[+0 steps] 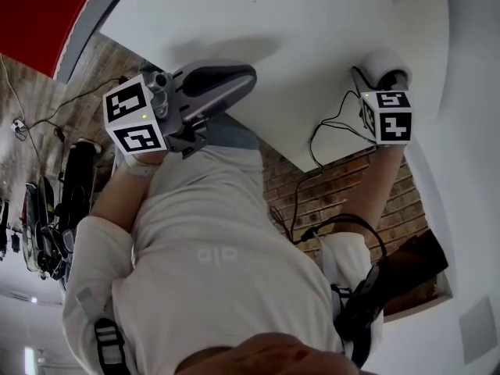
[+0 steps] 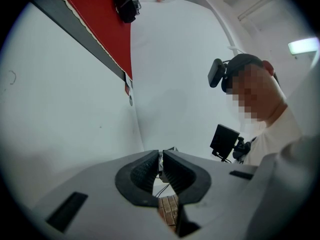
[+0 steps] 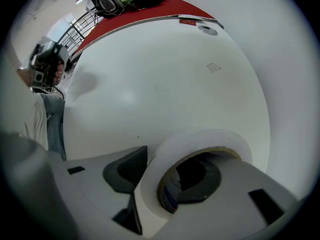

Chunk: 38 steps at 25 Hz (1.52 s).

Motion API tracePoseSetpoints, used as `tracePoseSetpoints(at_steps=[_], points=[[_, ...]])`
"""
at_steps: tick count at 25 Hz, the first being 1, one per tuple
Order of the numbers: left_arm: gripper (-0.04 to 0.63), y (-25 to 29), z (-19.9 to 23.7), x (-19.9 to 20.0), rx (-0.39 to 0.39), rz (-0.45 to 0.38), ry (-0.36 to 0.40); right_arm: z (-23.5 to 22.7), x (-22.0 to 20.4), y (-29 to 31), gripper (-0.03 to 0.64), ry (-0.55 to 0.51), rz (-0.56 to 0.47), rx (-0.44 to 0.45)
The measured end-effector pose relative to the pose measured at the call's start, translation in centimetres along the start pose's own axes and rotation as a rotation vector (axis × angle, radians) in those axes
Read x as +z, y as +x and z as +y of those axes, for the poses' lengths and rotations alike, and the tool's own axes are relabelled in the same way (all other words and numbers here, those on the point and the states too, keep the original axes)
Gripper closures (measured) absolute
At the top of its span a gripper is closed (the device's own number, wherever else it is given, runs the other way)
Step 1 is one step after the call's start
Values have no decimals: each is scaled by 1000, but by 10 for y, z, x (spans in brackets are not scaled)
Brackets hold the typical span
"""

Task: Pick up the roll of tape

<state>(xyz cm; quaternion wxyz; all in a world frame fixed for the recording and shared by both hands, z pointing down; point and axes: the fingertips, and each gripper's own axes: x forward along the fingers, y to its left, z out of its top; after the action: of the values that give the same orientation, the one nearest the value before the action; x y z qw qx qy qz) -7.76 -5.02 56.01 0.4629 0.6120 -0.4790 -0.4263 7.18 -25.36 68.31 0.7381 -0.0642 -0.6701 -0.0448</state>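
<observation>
White counter (image 1: pixel 312 37) mostly bare: wide free passage across middle and far side. Only raised obstacle sits near right edge: roll of tape (image 3: pixel 165 159). Its wall stands between fingers of right gripper (image 3: pixel 162 176), one finger inside core with slim gap around it. Small flat patch (image 3: pixel 213 67) mid-counter, no hindrance. Left gripper (image 1: pixel 244 78) level at near rim, fingers together. Loose cables (image 1: pixel 316 143) hang under right gripper, beside counter edge.
</observation>
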Motion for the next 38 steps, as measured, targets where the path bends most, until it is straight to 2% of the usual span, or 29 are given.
tracePoseSetpoints(at_steps=[2,3,10,17,32,38], points=[[584,1,-2,0,-2,-3,1,2,1,-1,464,-15,1,7],[584,1,-3,-1,-2,-1,2,3,1,-1,469,-23,5,7],[584,-3,-5,-2,7,-4,7,9,0,-4,480,-43,4,-1],[584,-3,-9,-1,4,-8,7,20,9,-13,486,-35,-48,30],[584,-6,-19,-4,-7,-11,21,30,36,-44,502,0,-223,71],[584,-11,-29,-1,-14,-12,35,43,55,-67,502,17,-315,115]])
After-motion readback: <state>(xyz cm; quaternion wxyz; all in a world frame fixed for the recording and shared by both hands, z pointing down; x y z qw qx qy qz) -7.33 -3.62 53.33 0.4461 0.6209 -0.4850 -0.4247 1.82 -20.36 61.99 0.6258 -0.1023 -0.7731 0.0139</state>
